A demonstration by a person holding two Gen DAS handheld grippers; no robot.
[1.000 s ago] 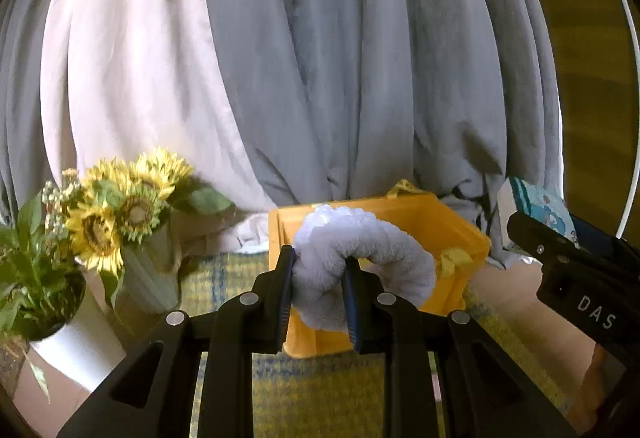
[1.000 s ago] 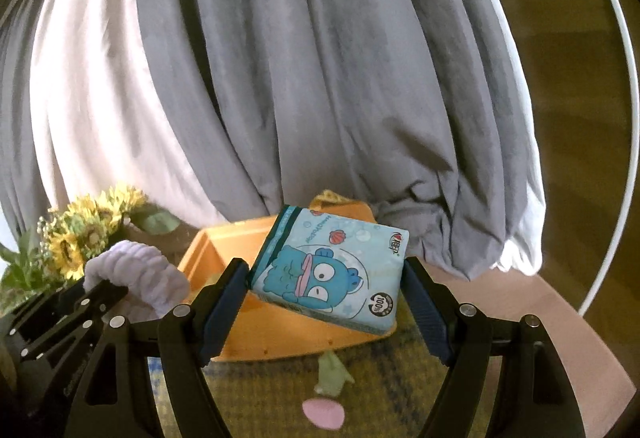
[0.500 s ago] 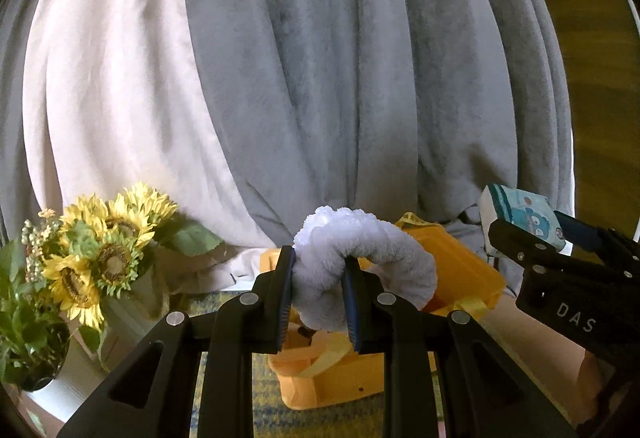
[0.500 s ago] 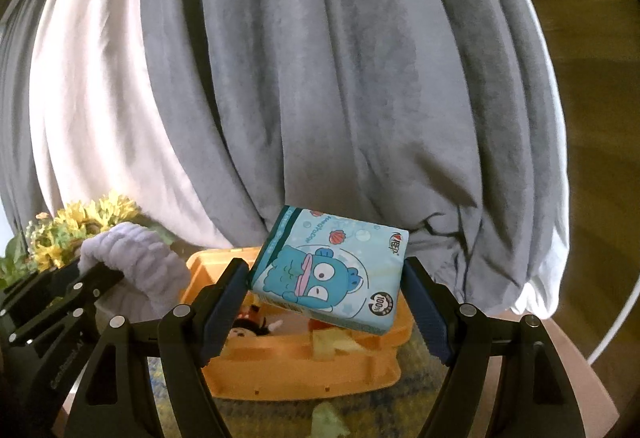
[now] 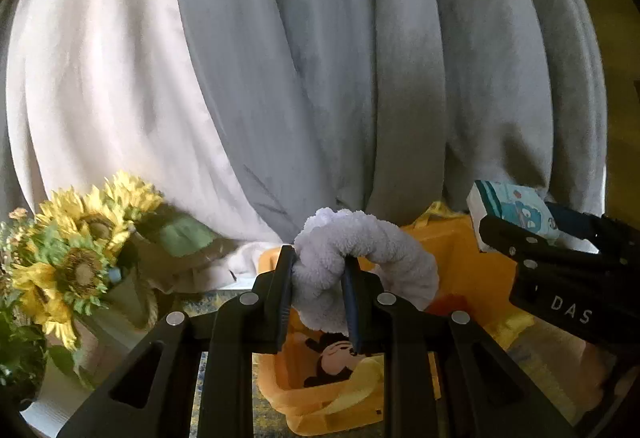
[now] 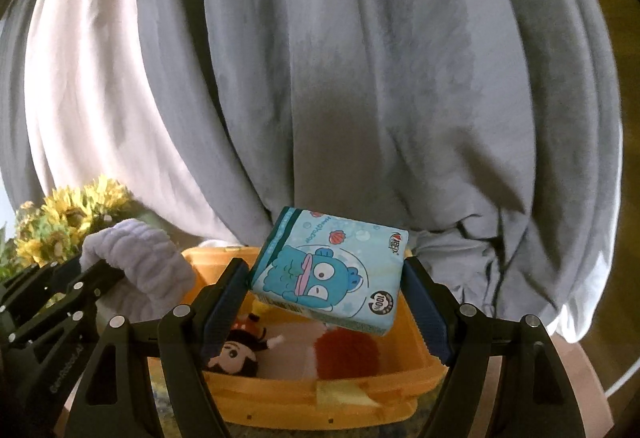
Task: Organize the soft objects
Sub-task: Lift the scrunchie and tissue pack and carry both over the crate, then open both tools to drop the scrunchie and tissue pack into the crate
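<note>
Right now I have both tools loaded above the orange plastic bin. My left gripper is pinched narrow on a fluffy pale-lavender terry headband, whose loop arches up and over to the right of the fingers. My right gripper is spread fairly wide and clamps a soft blue tissue pack printed with a cartoon fish by its two ends; the pack sits tilted, its left end higher. Through the right wrist camera I see the bin just below the pack, with a small dark-haired plush doll and a fuzzy red-orange piece lying inside. A bunch of yellow artificial sunflowers stands to the left of the bin, and grey and white draped curtains hang behind it.
</note>
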